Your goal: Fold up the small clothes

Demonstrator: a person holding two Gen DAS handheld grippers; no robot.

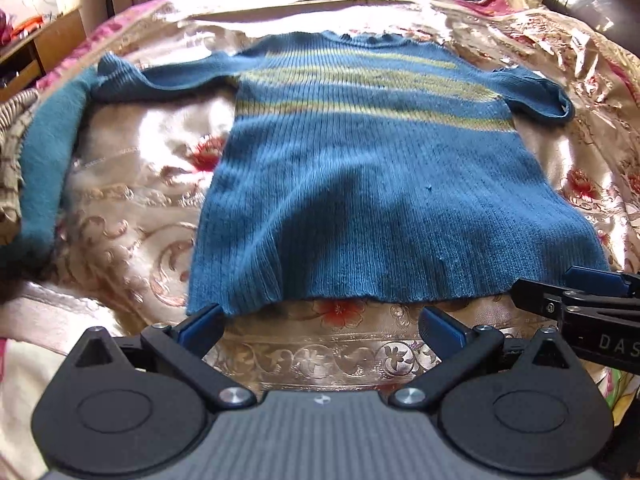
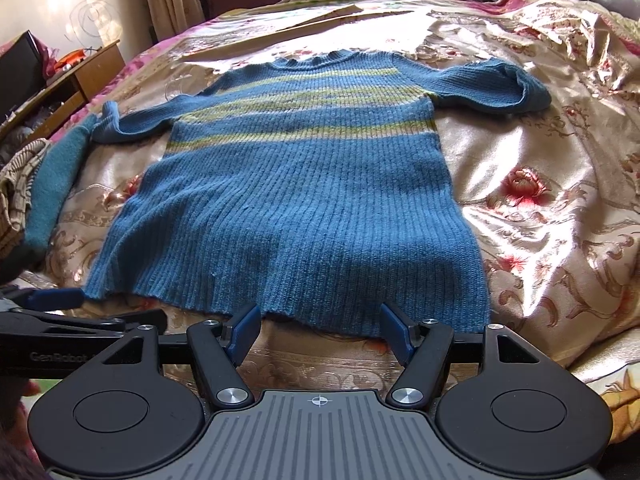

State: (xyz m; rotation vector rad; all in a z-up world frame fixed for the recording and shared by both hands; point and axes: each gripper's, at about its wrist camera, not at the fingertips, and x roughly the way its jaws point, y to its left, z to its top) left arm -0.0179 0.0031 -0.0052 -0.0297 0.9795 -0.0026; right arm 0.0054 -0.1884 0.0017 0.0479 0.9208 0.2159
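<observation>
The fingers (image 1: pixel 202 326) of the left gripper (image 1: pixel 322 326) stand wide apart with nothing between them, poised just short of the near hem of the sweater (image 1: pixel 360 184). The right gripper (image 2: pixel 320 330) is the same: fingers (image 2: pixel 244 330) spread wide and empty, their tips at the hem's edge, with bare bedspread (image 2: pixel 540 208) showing between them. The two tools sit side by side, each visible at the edge of the other's view.

Just beyond the fingertips, the blue ribbed sweater lies flat on the bed, hem nearest, body stretching away. Farther out come its yellow-green stripes, then both short sleeves spread to either side, and the collar farthest off. Left of the left fingers, a teal garment (image 1: pixel 44 160) lies apart.

Judging by this, the sweater is spread and smoothed but no fold has been made. Sleeves, sides and the lengthwise fold all seem still to do; gripping the hem looks like the likely start.
</observation>
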